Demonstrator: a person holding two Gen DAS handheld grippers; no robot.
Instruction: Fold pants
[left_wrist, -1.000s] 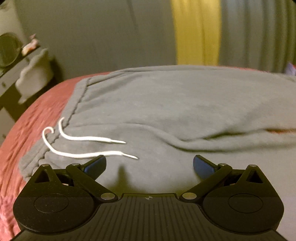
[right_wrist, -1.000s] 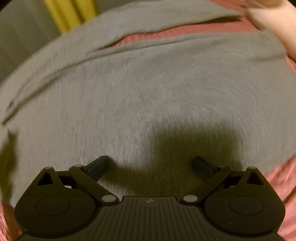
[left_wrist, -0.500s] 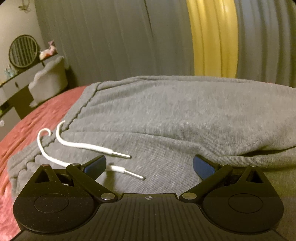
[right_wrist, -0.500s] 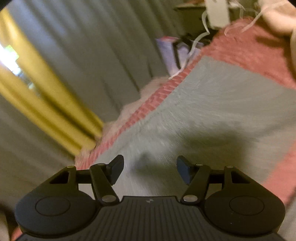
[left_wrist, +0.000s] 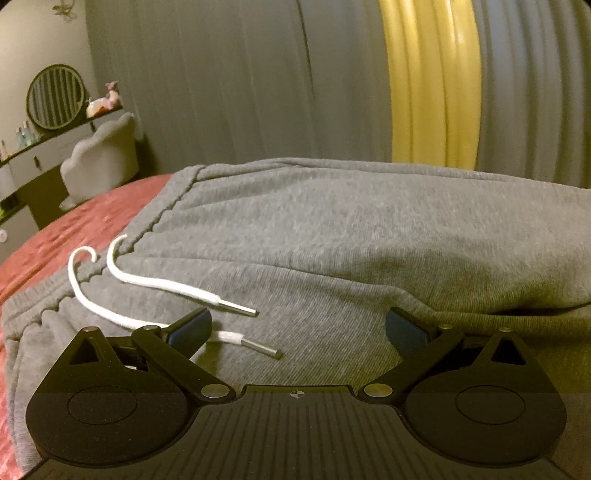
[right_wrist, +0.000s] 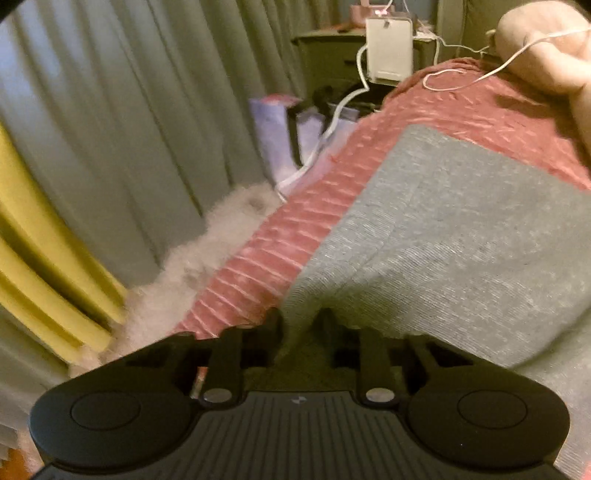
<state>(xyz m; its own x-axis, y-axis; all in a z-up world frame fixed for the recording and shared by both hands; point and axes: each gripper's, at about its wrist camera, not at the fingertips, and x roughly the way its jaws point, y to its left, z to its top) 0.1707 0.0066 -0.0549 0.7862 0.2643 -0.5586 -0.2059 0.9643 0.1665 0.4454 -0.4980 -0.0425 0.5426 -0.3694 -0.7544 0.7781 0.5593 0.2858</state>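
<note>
Grey sweatpants (left_wrist: 351, 229) lie spread on a red bedspread (left_wrist: 85, 229), waistband to the left with two white drawstrings (left_wrist: 166, 286) on top. My left gripper (left_wrist: 298, 325) hovers open just over the cloth below the waistband; its left finger covers part of one drawstring. In the right wrist view a pant leg (right_wrist: 461, 251) stretches away over the bedspread (right_wrist: 280, 240). My right gripper (right_wrist: 300, 325) is shut on a raised pinch of the grey fabric at the leg's near left edge.
Grey and yellow curtains (left_wrist: 424, 92) hang behind the bed. A dresser with a round mirror (left_wrist: 55, 96) and a pale chair (left_wrist: 103, 162) stand at the left. Beyond the pant leg are a nightstand with a white device (right_wrist: 389, 48), cables, a pillow (right_wrist: 546, 48), bags and a fluffy rug (right_wrist: 207, 251).
My right gripper swept along the pants to the leg's edge and went from open to shut on the fabric. My left gripper sank slightly toward the waistband and stayed open.
</note>
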